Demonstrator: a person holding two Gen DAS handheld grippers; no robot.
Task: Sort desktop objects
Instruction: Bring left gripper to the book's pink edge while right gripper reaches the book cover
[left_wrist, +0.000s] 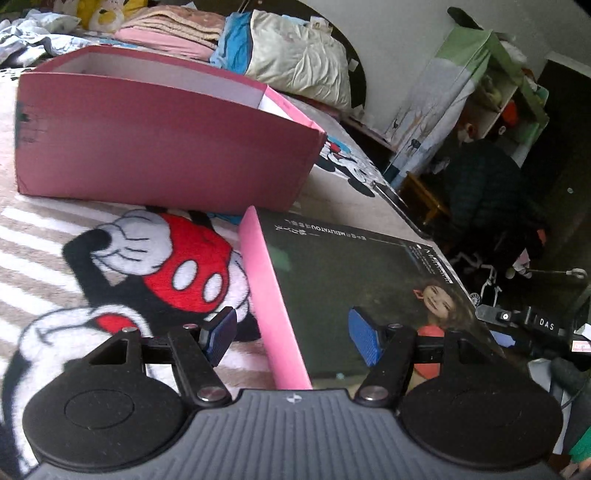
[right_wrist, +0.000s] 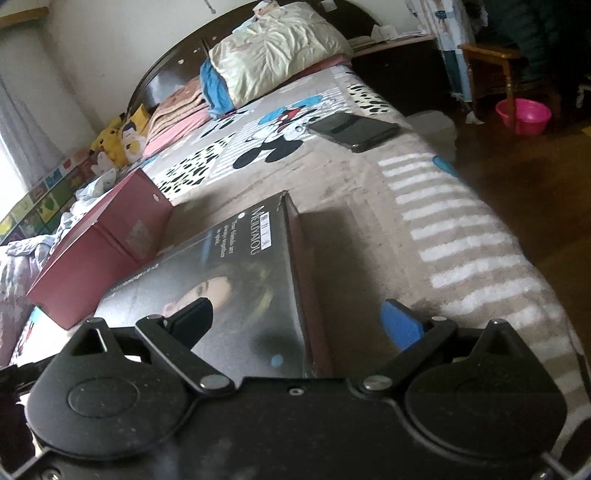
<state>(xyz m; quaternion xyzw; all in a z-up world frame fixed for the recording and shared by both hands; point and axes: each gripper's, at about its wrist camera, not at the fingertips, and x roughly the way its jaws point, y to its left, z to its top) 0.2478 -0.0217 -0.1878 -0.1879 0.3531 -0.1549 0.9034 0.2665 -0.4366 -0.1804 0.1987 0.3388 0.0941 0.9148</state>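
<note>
Lid (left_wrist: 354, 280), flat glossy dark cardboard with pink edge, printed "MEILIYATOU", fills lower centre; left gripper (left_wrist: 295, 336) and right gripper (right_wrist: 299, 325) both spread wide astride its edges. Beyond, upper left, open pink box (left_wrist: 147, 144) on fuzzy Mickey blanket (left_wrist: 55, 229).

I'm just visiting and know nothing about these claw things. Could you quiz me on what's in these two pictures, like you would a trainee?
1. True or false: both the left claw and the right claw are open, each straddling an edge of the dark lid.
2. What colour is the open box lying beyond the lid?
3. The dark phone lies: A) inside the box, B) on the blanket near the bed's edge, C) on the lid.

Key: 1 true; 2 pink; 3 B.
</note>
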